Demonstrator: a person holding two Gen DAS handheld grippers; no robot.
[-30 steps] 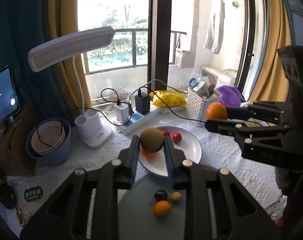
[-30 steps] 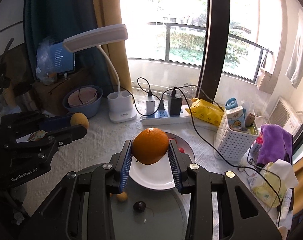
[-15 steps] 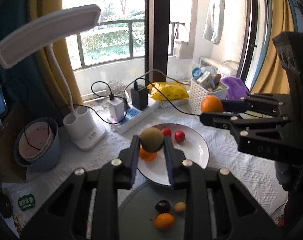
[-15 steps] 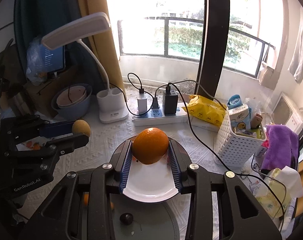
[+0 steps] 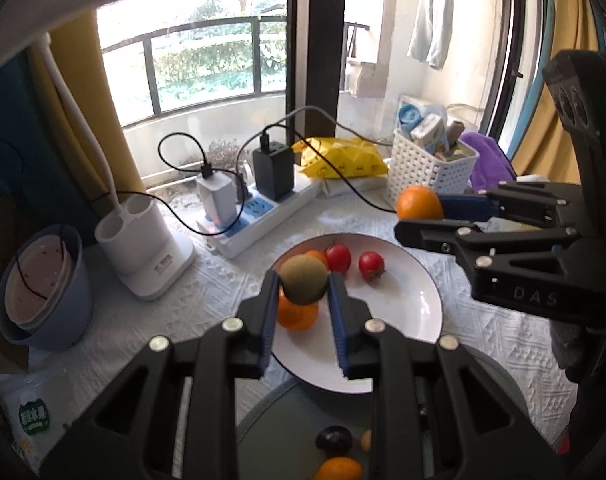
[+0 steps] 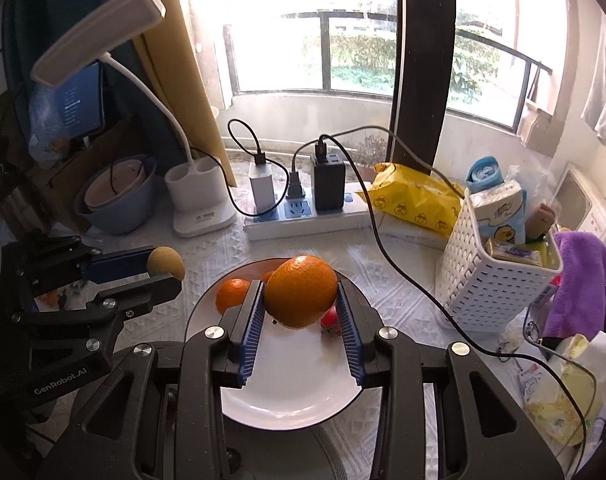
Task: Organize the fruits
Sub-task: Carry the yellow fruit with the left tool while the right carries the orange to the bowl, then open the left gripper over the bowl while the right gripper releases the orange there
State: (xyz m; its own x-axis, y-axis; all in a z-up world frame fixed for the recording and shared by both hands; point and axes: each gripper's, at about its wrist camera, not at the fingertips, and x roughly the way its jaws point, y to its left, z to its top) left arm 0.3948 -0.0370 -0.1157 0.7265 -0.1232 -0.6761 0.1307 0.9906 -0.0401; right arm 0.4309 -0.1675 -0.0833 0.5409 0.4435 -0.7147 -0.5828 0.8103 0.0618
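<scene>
My left gripper (image 5: 303,284) is shut on a brown-green kiwi (image 5: 303,283), held above the near-left part of a white plate (image 5: 407,312). My right gripper (image 6: 301,292) is shut on a large orange (image 6: 301,291) over the same plate (image 6: 287,392). On the plate lie a small orange (image 5: 297,314), another small orange fruit behind the kiwi, and two red tomatoes (image 5: 371,264). From the left wrist view the right gripper (image 5: 419,210) comes in from the right with its orange. The right wrist view shows the left gripper (image 6: 165,264) at the left holding the kiwi.
A grey round tray (image 5: 287,432) near me holds a dark plum, a small orange fruit and a yellowish one. Behind the plate are a power strip (image 5: 263,216) with chargers and cables, a lamp base (image 5: 147,248), a blue bowl (image 5: 43,280), a white basket (image 6: 499,276) and a yellow packet (image 6: 415,196).
Both grippers have moved forward and down toward the white plate, each still carrying its fruit. The plate now looms larger and the grey tray has slid toward the bottom edge.
</scene>
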